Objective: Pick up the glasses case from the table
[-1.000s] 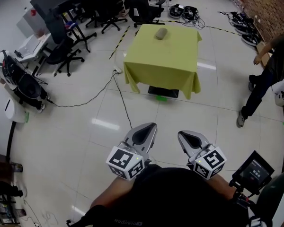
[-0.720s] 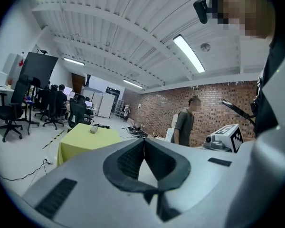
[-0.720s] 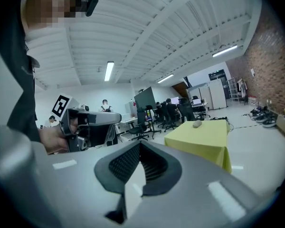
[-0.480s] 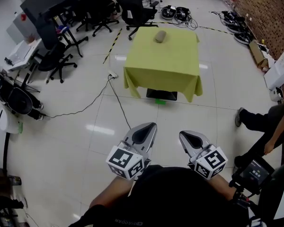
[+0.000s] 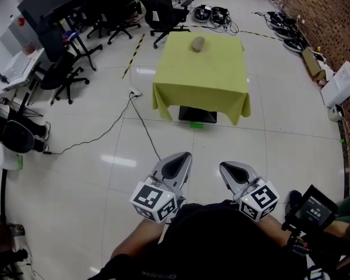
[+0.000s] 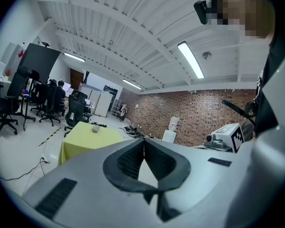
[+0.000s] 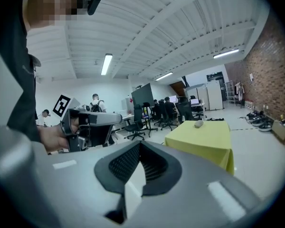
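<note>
The glasses case (image 5: 198, 44), a grey oval, lies near the far edge of a table with a yellow-green cloth (image 5: 204, 77), far ahead across the tiled floor. The left gripper view shows the glasses case (image 6: 95, 128) small on the table (image 6: 83, 137); in the right gripper view the glasses case (image 7: 198, 124) sits on the table (image 7: 206, 139). My left gripper (image 5: 178, 163) and right gripper (image 5: 233, 171) are held side by side close to my body, both well short of the table. Both are shut with nothing in them: left gripper (image 6: 144, 142), right gripper (image 7: 140, 145).
Office chairs (image 5: 157, 10) and desks stand at the back left. A black cable (image 5: 105, 132) runs over the floor left of the table. A brick wall (image 5: 326, 10) and a white box (image 5: 341, 83) line the right side. A handheld screen (image 5: 312, 209) sits at lower right.
The table sits slightly nearer and more central in the head view. The person walking at the right has left the frame. Both grippers keep the same pose, still shut.
</note>
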Demonstrator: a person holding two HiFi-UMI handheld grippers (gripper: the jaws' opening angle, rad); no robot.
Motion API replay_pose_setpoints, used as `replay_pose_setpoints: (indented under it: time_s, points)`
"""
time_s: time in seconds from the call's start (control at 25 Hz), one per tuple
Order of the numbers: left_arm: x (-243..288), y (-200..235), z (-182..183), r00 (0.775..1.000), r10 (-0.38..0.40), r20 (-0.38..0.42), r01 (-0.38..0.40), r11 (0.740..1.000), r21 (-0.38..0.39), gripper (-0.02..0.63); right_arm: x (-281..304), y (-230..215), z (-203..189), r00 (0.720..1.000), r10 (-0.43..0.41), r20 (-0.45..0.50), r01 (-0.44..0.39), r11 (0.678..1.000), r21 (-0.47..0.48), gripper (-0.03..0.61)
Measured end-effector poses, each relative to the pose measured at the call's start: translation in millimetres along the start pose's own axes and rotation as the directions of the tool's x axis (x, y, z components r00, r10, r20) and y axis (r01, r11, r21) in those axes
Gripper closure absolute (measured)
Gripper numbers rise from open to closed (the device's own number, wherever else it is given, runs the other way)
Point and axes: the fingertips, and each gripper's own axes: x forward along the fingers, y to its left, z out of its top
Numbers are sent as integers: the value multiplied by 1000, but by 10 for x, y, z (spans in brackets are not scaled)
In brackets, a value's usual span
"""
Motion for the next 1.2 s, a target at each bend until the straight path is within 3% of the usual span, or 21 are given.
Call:
replay_pose_setpoints:
  time_s: [0.48,0.88,1.2]
  points:
    - [-28,249,-151,999,-36,-4,36,999,-20,606,254,43,-101,999,-26,-20,26,1000,-18,577]
    - [51,401,-35,1000,-3,6,3,1000,2,606,461,-66,32,1000,13,0,-13,999,-37,577]
    - [678,550,50,999,40,-3,-40,999,13,606,672,-707,164,998,58,15,-58,998,-18,577]
